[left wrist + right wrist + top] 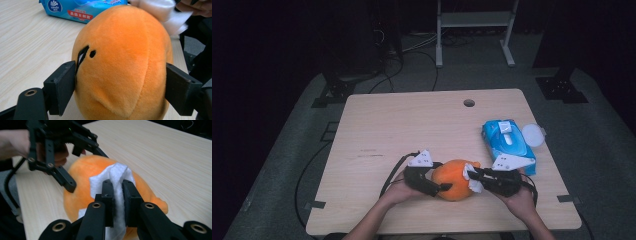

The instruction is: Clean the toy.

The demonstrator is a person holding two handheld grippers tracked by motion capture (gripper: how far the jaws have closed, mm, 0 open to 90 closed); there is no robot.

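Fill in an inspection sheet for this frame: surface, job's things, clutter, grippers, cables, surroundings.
Surface: light wooden table with a round hole near its far edge.
Job's things: orange plush toy at the near edge; white wipe lying against it.
Clutter: blue wipes pack, its white lid flipped open.
Grippers: left gripper clamps the plush on both sides; right gripper is shut on the wipe.
Cables: black cable trails from the left gripper; more lie on the floor.
Surroundings: dark room, white frame beyond the table.

A pale wooden table (412,125) is standing on grey floor (602,135) in a dark room, with a white metal frame (474,20) sitting at twelve o'clock and black cables (412,55) trailing toward eleven.
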